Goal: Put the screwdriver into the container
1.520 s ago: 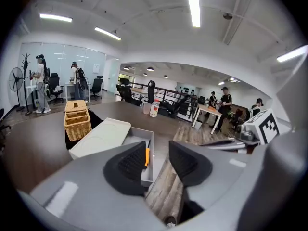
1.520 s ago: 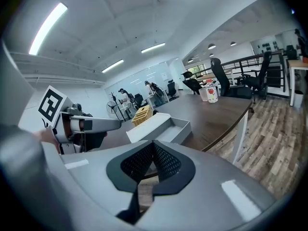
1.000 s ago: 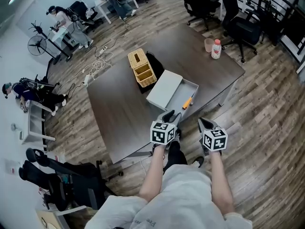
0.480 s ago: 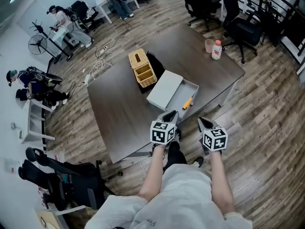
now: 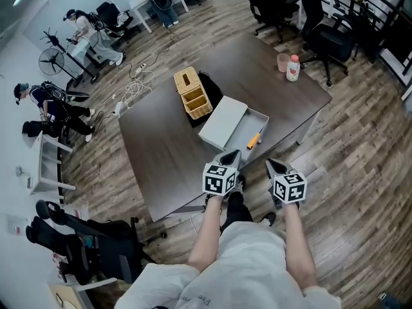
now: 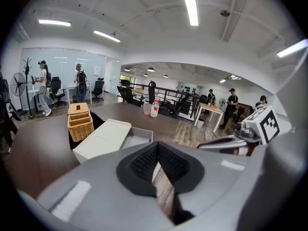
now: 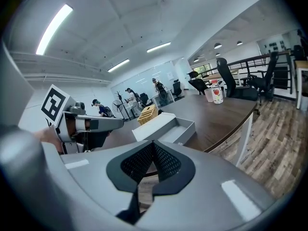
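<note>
— As you stand at the near edge, what fills your view?
— A dark table [image 5: 161, 159]. On it sits a grey container [image 5: 262, 117], its lid [image 5: 221, 122] covering the half toward a wicker basket [image 5: 193, 94] just behind.
— And your grippers?
— Both hover off the table's near edge, touching nothing. My left gripper [image 6: 157, 147] has just been closing, and its jaws now meet with nothing between them. My right gripper [image 7: 153, 146] has its jaws together too, empty.
— The screwdriver?
— The orange-handled screwdriver [image 5: 253, 139] lies inside the container's open half, close to the wall nearest me.
</note>
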A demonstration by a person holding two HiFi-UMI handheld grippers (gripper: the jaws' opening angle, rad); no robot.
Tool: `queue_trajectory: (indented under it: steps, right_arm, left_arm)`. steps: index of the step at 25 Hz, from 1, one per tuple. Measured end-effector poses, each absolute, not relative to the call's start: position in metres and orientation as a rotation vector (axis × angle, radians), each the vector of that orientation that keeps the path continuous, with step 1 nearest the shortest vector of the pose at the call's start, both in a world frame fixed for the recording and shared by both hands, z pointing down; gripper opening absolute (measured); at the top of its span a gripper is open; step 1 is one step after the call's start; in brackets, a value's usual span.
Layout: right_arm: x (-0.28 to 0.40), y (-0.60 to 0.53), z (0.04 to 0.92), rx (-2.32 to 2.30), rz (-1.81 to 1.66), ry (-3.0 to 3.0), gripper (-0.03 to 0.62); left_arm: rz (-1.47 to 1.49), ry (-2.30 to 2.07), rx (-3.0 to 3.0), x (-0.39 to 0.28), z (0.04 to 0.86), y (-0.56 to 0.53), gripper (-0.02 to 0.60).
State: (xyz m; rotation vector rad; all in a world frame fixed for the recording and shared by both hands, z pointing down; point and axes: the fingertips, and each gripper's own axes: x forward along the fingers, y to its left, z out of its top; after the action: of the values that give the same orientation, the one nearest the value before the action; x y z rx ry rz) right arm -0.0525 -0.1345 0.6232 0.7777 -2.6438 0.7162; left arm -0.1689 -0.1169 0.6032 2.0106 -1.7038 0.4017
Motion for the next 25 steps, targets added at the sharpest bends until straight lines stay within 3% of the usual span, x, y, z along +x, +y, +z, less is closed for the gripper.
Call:
queue_trajectory:
  steps: [25]
  right_arm:
    - [-0.0508,-0.1342,0.6216,0.768,0.689,-2.646,0.002]
  left_arm:
    - [0.437,-1.689,2.006,-0.1648,0.6094,-0.1155,0.054]
